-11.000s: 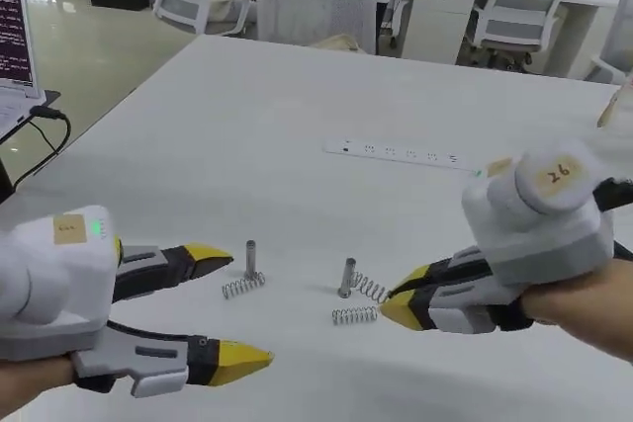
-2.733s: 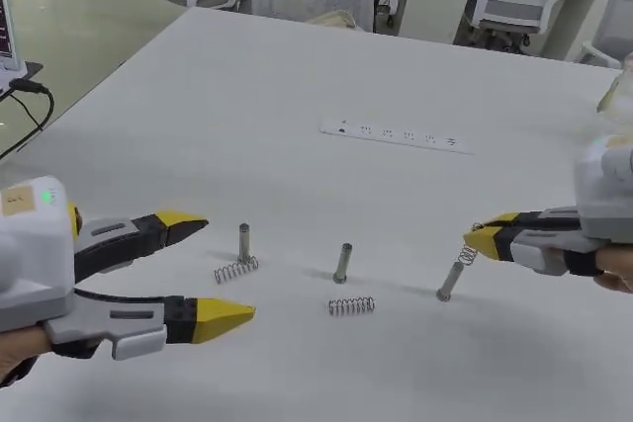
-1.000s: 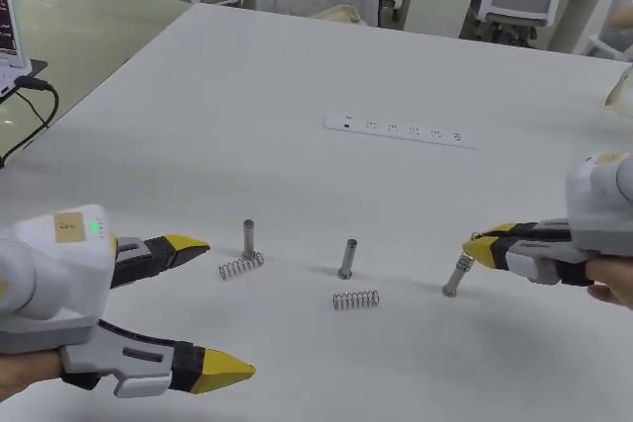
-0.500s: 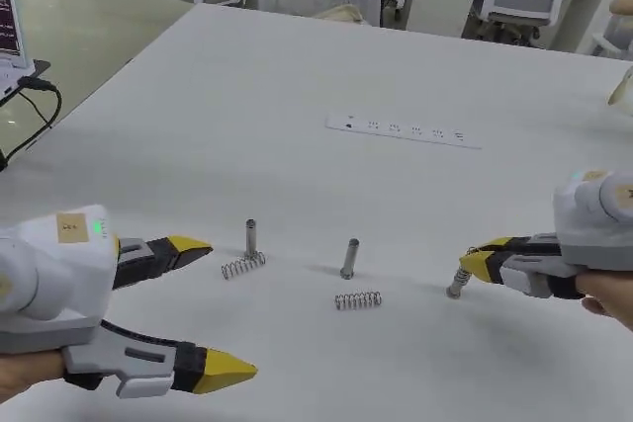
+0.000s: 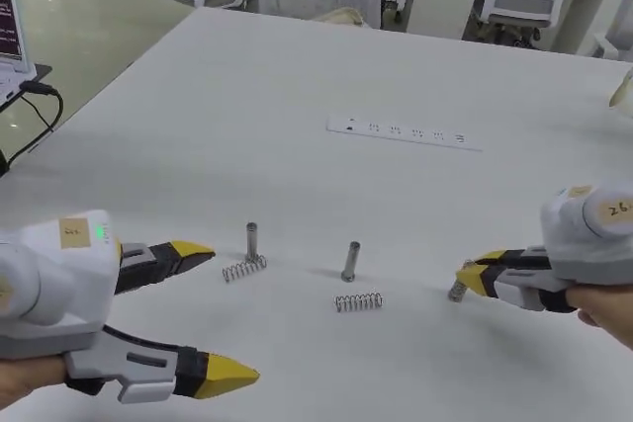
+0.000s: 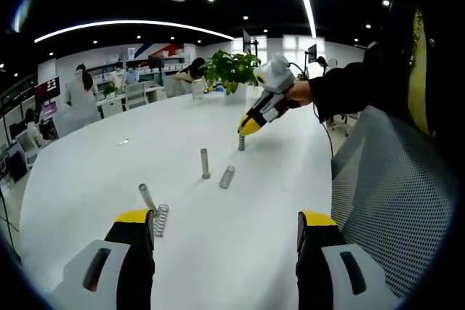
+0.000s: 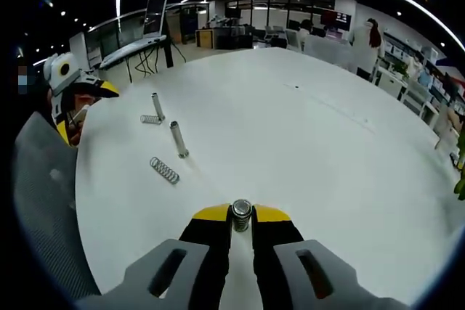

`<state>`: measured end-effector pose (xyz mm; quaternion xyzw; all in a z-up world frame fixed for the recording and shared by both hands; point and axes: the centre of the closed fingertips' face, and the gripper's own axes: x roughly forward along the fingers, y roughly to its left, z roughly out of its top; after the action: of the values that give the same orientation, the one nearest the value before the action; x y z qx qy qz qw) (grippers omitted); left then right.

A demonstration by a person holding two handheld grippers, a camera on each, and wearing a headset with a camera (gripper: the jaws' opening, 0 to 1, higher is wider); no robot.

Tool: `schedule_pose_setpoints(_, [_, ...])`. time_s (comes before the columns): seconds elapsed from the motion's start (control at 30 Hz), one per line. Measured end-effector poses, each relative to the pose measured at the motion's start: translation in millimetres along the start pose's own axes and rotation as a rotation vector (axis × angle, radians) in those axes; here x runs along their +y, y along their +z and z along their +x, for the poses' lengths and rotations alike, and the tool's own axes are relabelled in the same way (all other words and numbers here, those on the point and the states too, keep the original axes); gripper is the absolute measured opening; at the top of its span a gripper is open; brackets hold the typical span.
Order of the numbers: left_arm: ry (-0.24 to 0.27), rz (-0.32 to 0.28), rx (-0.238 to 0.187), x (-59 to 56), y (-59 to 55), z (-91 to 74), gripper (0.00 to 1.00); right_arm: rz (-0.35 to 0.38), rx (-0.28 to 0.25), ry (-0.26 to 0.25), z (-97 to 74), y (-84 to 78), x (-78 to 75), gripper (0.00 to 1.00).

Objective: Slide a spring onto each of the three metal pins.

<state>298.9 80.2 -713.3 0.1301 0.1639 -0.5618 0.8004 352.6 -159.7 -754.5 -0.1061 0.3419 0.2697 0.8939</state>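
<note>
The right gripper [image 5: 467,278] pinches the third spring [image 7: 240,221] around the right pin [image 7: 241,209]; its yellow tips hide most of both. The left gripper [image 5: 222,313] hangs with its jaws spread wide. The left spring [image 5: 242,269] lies against the left pin [image 5: 251,240], and the loose spring [image 5: 358,300] lies near the middle pin [image 5: 351,261].

Bright, even light comes from the ceiling strips [image 6: 304,1] high above my left gripper [image 6: 225,217]. The white table [image 5: 297,96] ahead of my jaws looks washed pale, with faint, soft shadows. Both gripper views bend hard at their edges, and the far desks blur.
</note>
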Motion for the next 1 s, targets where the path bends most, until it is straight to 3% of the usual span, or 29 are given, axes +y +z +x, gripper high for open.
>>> schedule_pose_setpoints(0.67, [0.000,-0.005,0.000,-0.8,-0.2,0.0,0.78,-0.008,0.032,-0.001,2.4,-8.5,0.7,0.09])
schedule_pose_setpoints(1.0, [-0.003,-0.008,0.001,-1.1,-1.5,0.3,0.77,-0.008,0.039,-0.013,-0.2,-12.3,-0.9,0.20])
